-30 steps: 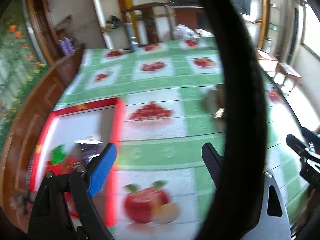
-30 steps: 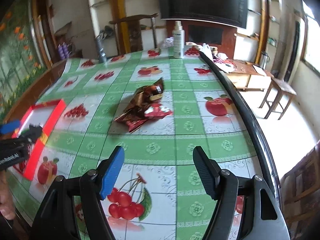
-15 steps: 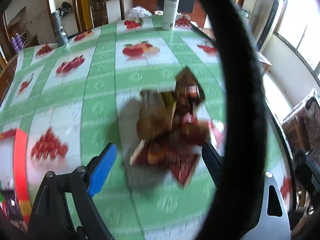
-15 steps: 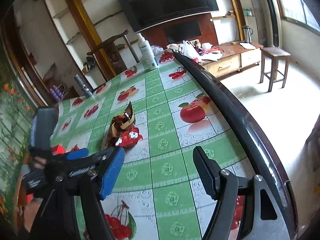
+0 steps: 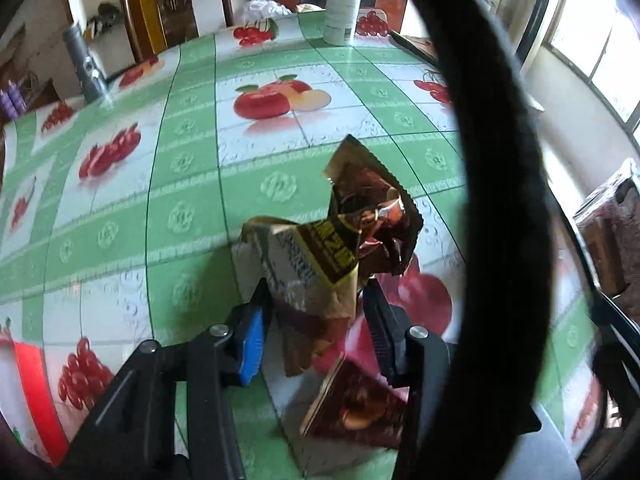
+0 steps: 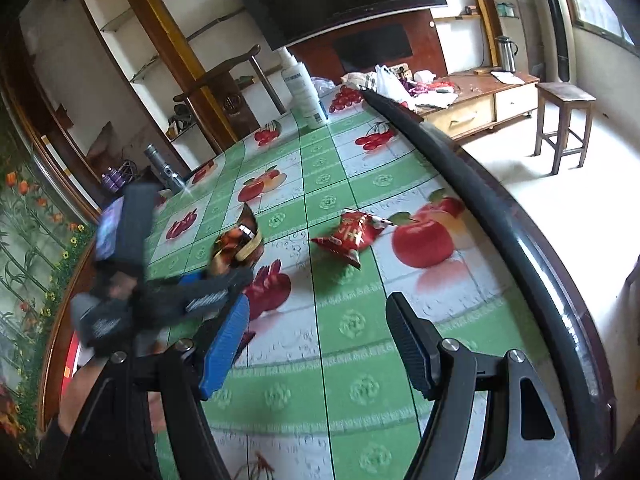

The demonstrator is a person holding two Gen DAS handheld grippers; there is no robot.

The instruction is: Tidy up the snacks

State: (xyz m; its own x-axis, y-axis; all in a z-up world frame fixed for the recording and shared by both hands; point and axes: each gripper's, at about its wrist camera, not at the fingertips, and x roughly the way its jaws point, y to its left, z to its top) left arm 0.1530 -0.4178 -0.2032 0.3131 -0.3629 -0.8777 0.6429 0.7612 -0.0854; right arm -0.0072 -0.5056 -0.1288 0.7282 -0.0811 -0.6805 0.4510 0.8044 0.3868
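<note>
Left wrist view: the left gripper (image 5: 318,320) has its fingers drawn in on either side of a brown snack packet (image 5: 316,272), clenched on its lower part, the packet standing crumpled and upright above the fruit-print tablecloth (image 5: 188,168). A second dark packet (image 5: 356,404) lies beneath the fingers, and the rim of a red tray (image 5: 40,396) shows at the lower left, probably the place the snacks are bound for. A white bottle (image 5: 340,4) stands at the table's far edge

Right wrist view: the right gripper (image 6: 320,340) hangs released and empty above the cloth, its fingers wide apart. Ahead of it a red snack packet (image 6: 352,236) lies alone near a printed apple, seemingly the right hand's next pickup. To the left, the left gripper shows blurred, with the brown packet at its tip
</note>
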